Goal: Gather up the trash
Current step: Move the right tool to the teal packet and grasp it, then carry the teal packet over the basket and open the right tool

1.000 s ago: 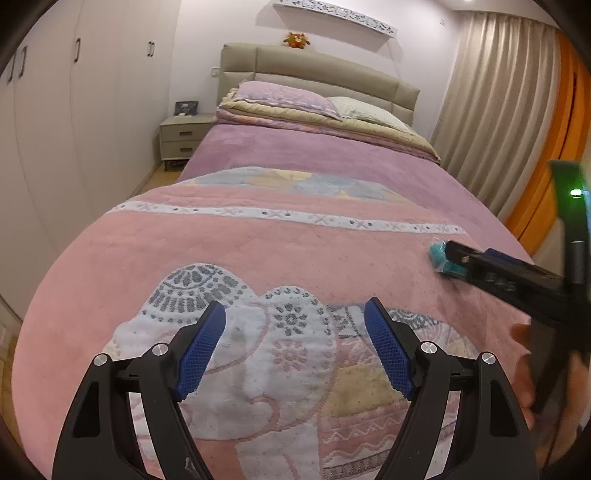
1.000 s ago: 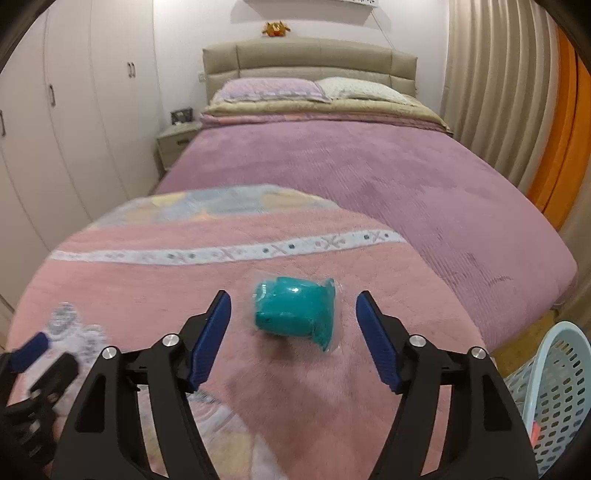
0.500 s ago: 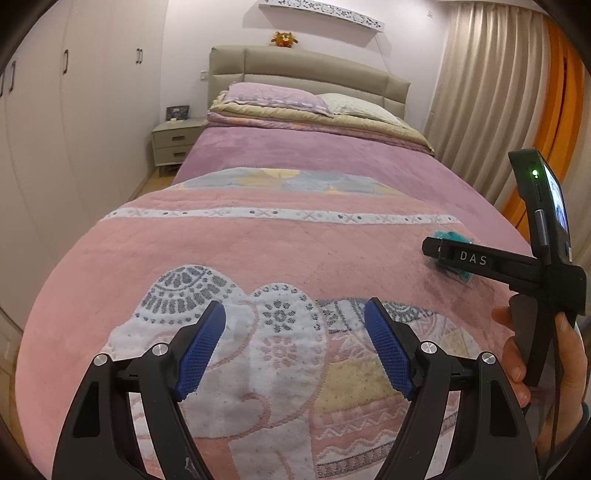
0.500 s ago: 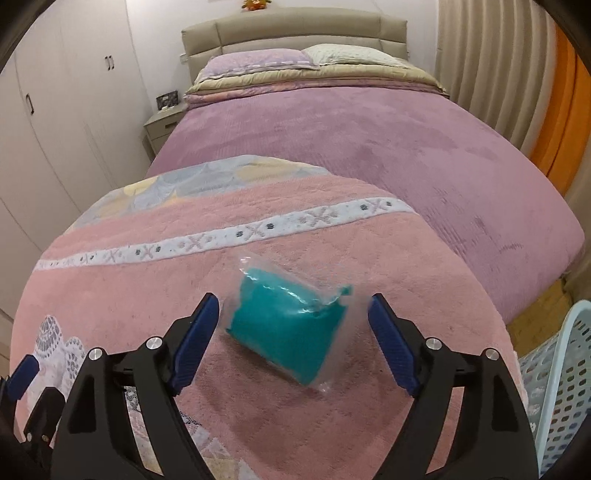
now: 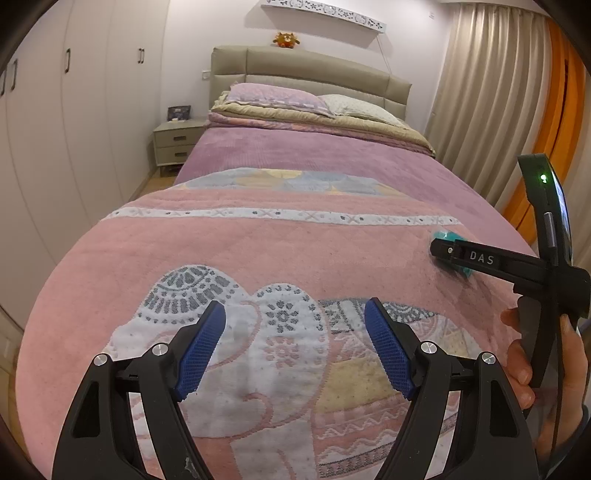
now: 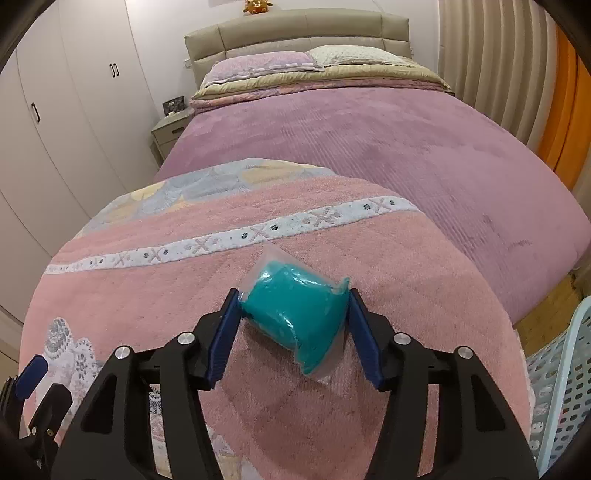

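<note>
Blue ribbed pads line the two black fingers of the right gripper (image 6: pixel 293 325), and both pads press against the sides of a teal soft lump sealed in a clear plastic bag (image 6: pixel 295 317), so the jaws are clamped on it. The bag lies on a pink woven blanket with a white elephant pattern (image 6: pixel 369 229), towards the blanket's right side, and its crinkled clear edges stick out past the pads at the near and far ends.

In the left wrist view the left gripper (image 5: pixel 295 347) hangs over the elephant pattern of the same blanket (image 5: pixel 184 258) with its blue pads set wide apart and nothing between them. To its right the black body of the right gripper (image 5: pixel 439 248) reaches in from the side, held by a bare hand (image 5: pixel 554 369), and only a sliver of the teal bag (image 5: pixel 445 235) shows behind its tip.

At the near right edge of the right wrist view stands a pale blue plastic basket with round holes (image 6: pixel 565 387), just beside the bed.

Farther off, a mauve plush bedspread (image 6: pixel 388 140) covers the bed, with a lilac pillow (image 6: pixel 258 62) and a pale patterned pillow (image 6: pixel 354 53) side by side against a beige padded headboard (image 6: pixel 295 29). A small orange plush toy (image 6: pixel 257 5) sits on top of the headboard. A beige bedside cabinet (image 5: pixel 177 142) stands on the far left, white wardrobe doors (image 5: pixel 92 110) run along the left wall, and beige and orange curtains (image 5: pixel 509 92) hang on the right.
</note>
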Tool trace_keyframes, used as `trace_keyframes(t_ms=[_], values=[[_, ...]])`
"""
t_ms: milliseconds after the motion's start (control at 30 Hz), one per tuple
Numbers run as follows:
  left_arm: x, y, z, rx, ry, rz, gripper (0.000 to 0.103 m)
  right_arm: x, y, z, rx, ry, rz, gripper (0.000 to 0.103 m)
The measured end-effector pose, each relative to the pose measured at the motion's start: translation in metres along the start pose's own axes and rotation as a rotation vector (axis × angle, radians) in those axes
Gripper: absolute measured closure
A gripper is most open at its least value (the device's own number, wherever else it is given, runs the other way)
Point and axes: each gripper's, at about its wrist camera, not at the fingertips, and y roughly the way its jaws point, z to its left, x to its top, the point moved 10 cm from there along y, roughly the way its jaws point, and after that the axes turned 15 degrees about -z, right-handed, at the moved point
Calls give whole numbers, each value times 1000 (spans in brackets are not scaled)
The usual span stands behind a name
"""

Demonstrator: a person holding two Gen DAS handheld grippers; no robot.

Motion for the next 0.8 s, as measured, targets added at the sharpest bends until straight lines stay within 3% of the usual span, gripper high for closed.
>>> trace_keyframes(t_ms=[533, 800], values=[[3, -1, -3, 1, 13, -16, 27, 9, -28, 2, 33, 5, -123, 52], [4, -9, -20, 2, 98, -55, 27, -7, -84, 0, 43, 4, -131, 52]])
